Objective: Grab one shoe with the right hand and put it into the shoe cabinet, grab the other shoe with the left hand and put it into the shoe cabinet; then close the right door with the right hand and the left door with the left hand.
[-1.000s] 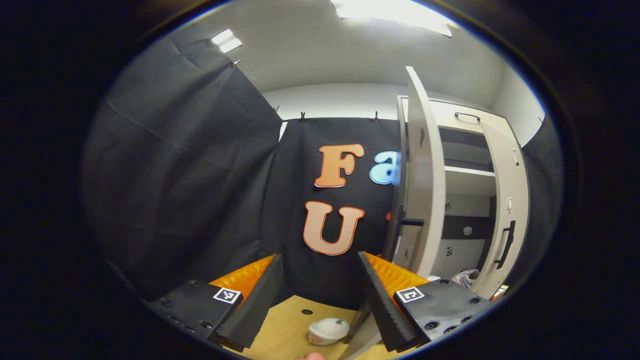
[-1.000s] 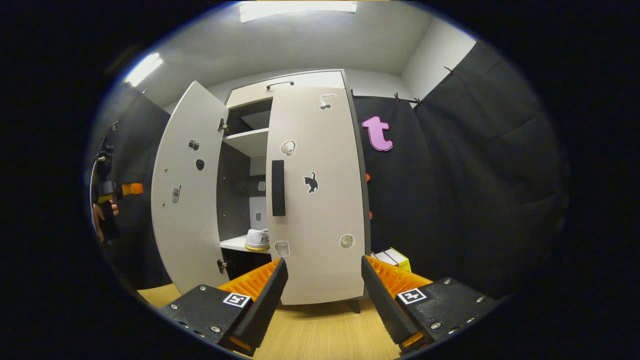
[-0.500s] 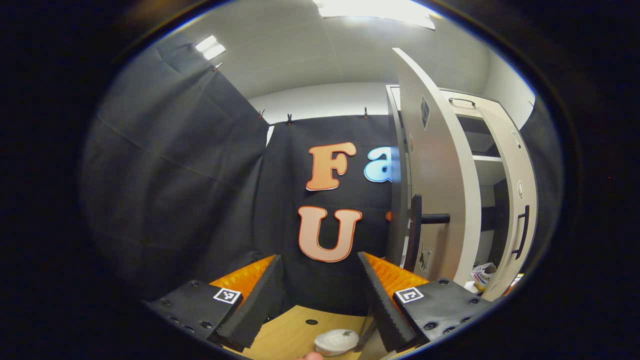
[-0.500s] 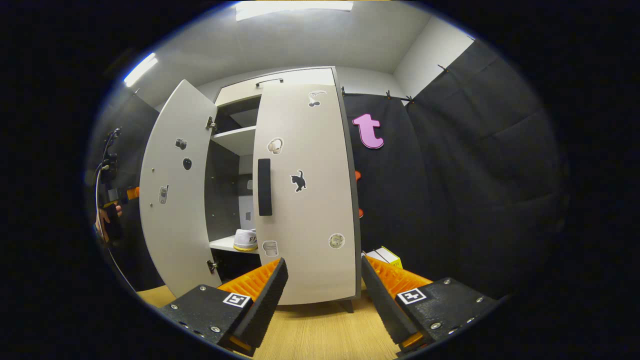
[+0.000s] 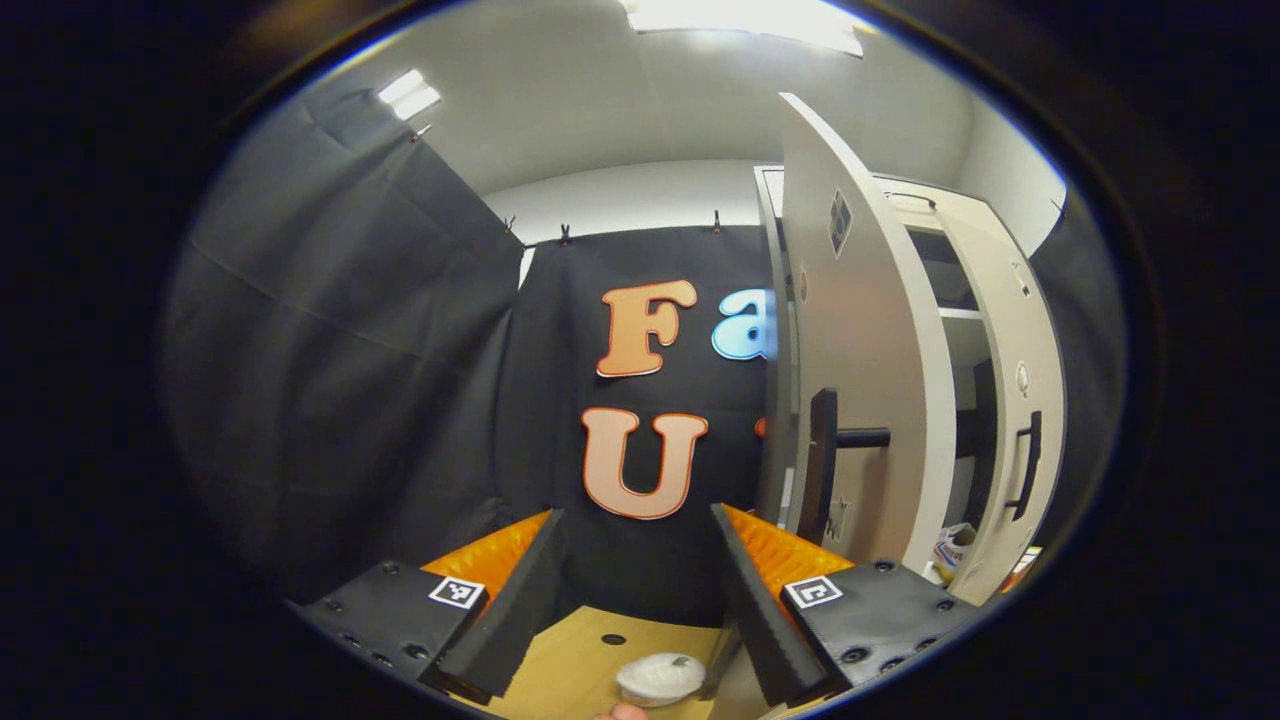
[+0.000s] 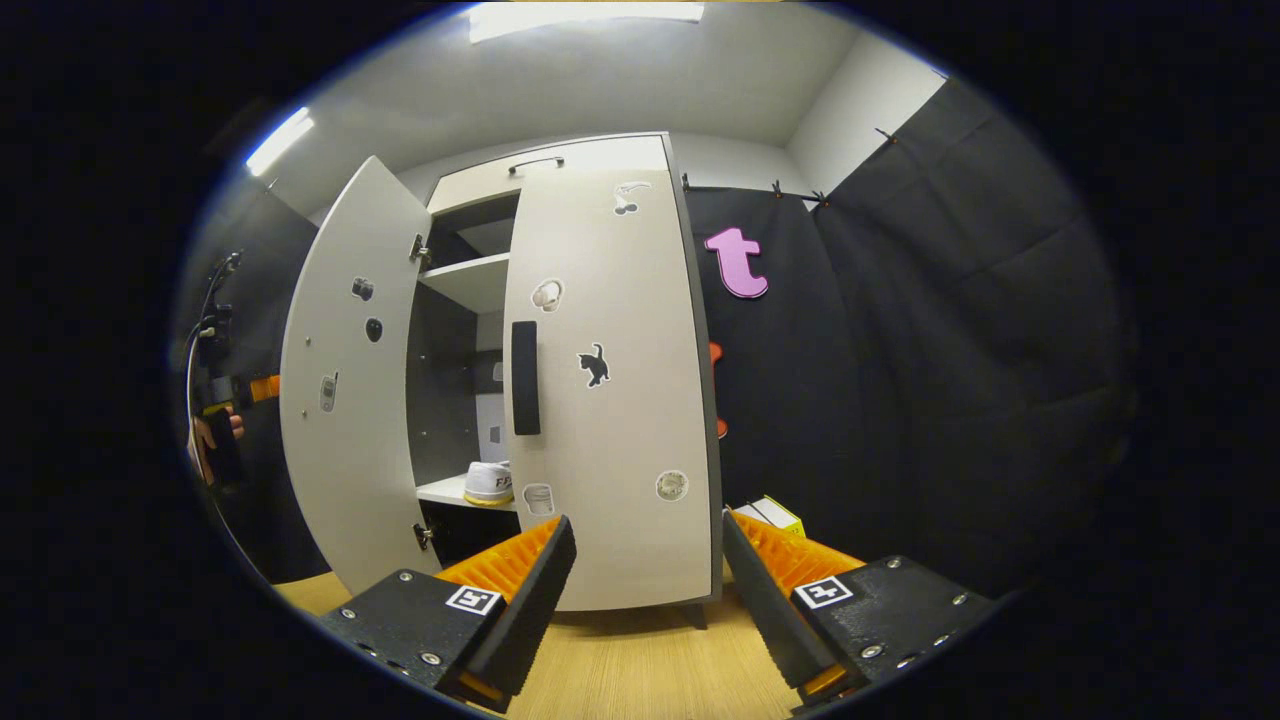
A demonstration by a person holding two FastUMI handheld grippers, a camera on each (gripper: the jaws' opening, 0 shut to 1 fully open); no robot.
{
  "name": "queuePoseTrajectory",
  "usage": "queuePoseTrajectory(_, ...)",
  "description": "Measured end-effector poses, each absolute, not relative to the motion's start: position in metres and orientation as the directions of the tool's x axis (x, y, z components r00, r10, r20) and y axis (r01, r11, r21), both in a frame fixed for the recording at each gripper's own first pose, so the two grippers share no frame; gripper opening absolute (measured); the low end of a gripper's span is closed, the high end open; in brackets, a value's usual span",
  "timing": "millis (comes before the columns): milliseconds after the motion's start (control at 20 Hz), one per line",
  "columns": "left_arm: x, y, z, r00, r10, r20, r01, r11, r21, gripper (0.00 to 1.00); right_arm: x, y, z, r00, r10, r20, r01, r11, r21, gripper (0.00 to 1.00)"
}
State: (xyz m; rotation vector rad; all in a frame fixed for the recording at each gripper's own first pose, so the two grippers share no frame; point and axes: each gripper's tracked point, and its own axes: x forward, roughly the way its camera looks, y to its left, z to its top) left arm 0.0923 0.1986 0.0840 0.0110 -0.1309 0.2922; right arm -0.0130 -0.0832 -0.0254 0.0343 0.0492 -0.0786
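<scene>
White shoe [image 6: 489, 484] sits half-hidden, perhaps paired, behind right door [image 6: 610, 400].

Black cloth walls [image 6: 950, 330], white ceiling with light panels [image 6: 590, 12], wood-grain floor [image 6: 640, 670].

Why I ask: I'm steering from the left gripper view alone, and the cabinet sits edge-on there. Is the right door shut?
Observer: In the right gripper view the pale grey right door faces the camera and looks shut or nearly so. The pale grey left door stands swung wide.
Operator: Is the right tool holding anything?
Observer: No, the right tool is open, empty and apart from that door.
Operator: Any shoe inside?
Observer: A white shoe with a yellow sole sits on a white shelf, seen through the gap between the doors.
</scene>
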Motion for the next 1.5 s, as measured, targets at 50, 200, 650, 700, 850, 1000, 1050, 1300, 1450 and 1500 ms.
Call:
queuePoseTrajectory(50, 0.092, 0.190, 0.084, 0.956, 0.264, 0.125, -0.265, 0.964, -0.010, 0.89, -0.013, -0.084, -0.025, 0.996, -0.079, -0.051, 0.081, 0.996, 0.033, 0.91)
queuePoseTrajectory(200, 0.098, 0.164, 0.087, 0.967, 0.217, 0.134, -0.220, 0.976, 0.006, 0.89, -0.015, -0.089, -0.023, 0.995, -0.087, -0.046, 0.089, 0.995, 0.040, 0.91)
queuePoseTrajectory(650, 0.144, 0.081, 0.074, 0.995, 0.056, 0.085, -0.052, 0.997, -0.049, 0.89, -0.028, -0.112, -0.014, 0.989, -0.145, -0.029, 0.145, 0.989, 0.023, 0.91)
queuePoseTrajectory(700, 0.152, 0.070, 0.070, 0.997, 0.033, 0.072, -0.029, 0.998, -0.059, 0.99, -0.030, -0.115, -0.013, 0.988, -0.151, -0.029, 0.152, 0.988, 0.021, 0.91)
queuePoseTrajectory(850, 0.163, 0.053, 0.067, 0.998, 0.001, 0.059, 0.003, 0.998, -0.066, 0.96, -0.034, -0.123, -0.010, 0.985, -0.171, -0.025, 0.172, 0.985, 0.015, 0.91)
queuePoseTrajectory(1000, 0.168, 0.046, 0.073, 0.997, -0.010, 0.074, 0.015, 0.997, -0.073, 0.96, -0.038, -0.127, -0.007, 0.984, -0.179, -0.021, 0.180, 0.984, 0.018, 0.91)
queuePoseTrajectory(1050, 0.166, 0.045, 0.074, 0.997, -0.011, 0.077, 0.017, 0.997, -0.075, 0.99, -0.040, -0.128, -0.006, 0.983, -0.181, -0.018, 0.181, 0.983, 0.018, 0.91)
queuePoseTrajectory(1300, 0.137, 0.043, 0.077, 0.997, 0.001, 0.072, 0.003, 0.999, -0.053, 0.96, -0.040, -0.125, -0.005, 0.986, -0.168, -0.017, 0.168, 0.986, 0.022, 0.91)
queuePoseTrajectory(1450, 0.108, 0.037, 0.068, 0.998, 0.000, 0.062, 0.002, 0.999, -0.035, 0.96, -0.037, -0.118, -0.007, 0.989, -0.147, -0.020, 0.148, 0.989, 0.030, 0.91)
queuePoseTrajectory(1500, 0.097, 0.034, 0.063, 0.999, 0.001, 0.053, 0.000, 0.999, -0.032, 0.96, -0.036, -0.115, -0.008, 0.990, -0.140, -0.022, 0.141, 0.989, 0.032, 0.91)
